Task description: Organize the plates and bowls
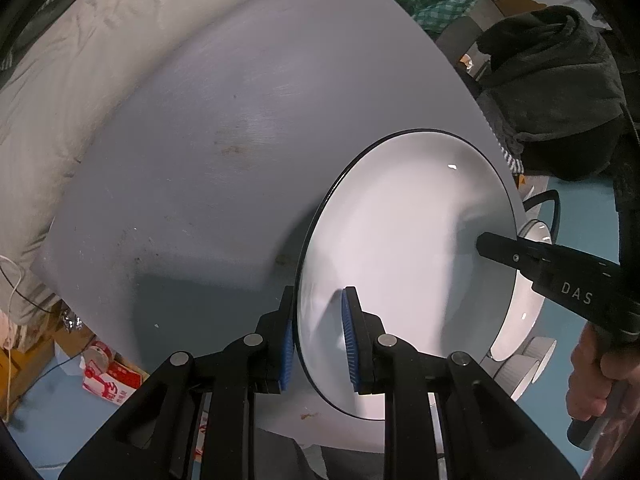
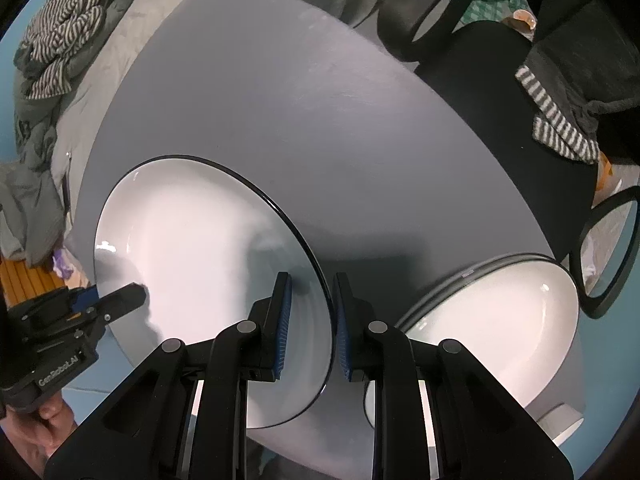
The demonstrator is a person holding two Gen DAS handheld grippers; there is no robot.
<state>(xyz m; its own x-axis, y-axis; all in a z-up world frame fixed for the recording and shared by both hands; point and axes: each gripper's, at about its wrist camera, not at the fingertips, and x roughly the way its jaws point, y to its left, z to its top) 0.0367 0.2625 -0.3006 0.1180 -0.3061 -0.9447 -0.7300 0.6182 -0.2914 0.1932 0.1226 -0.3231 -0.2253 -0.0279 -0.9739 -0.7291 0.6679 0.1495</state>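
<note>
- Our left tool [image 1: 318,340] straddles the near rim of the white plate [image 1: 404,264], one blue pad below the rim and one above; a sliver of gap shows on the outer side, so we cannot tell whether the pads truly bite.
- Our right tool [image 2: 309,328] straddles the same plate [image 2: 208,256] at its opposite edge, with the dark rim running between the two blue pads; here too we see the pads close beside the rim but cannot confirm a firm clamp.
- Each tool appears in the other's camera: from the left wrist, the right tool's black finger [image 1: 504,250] lies over the far edge of the plate; from the right wrist, the left tool [image 2: 120,300] reaches onto the plate from the far left.
- The plate is white with a thin black rim and sits tilted above the grey desk [image 1: 200,140], spanning the space between the two tools.
- To the right of the right tool, a white bowl [image 2: 492,320] with a dark rim rests on the desk [image 2: 320,120] near its edge.
- Beyond the desk, past the left tool, we see crumpled pale bedding [image 1: 60,80].
</note>
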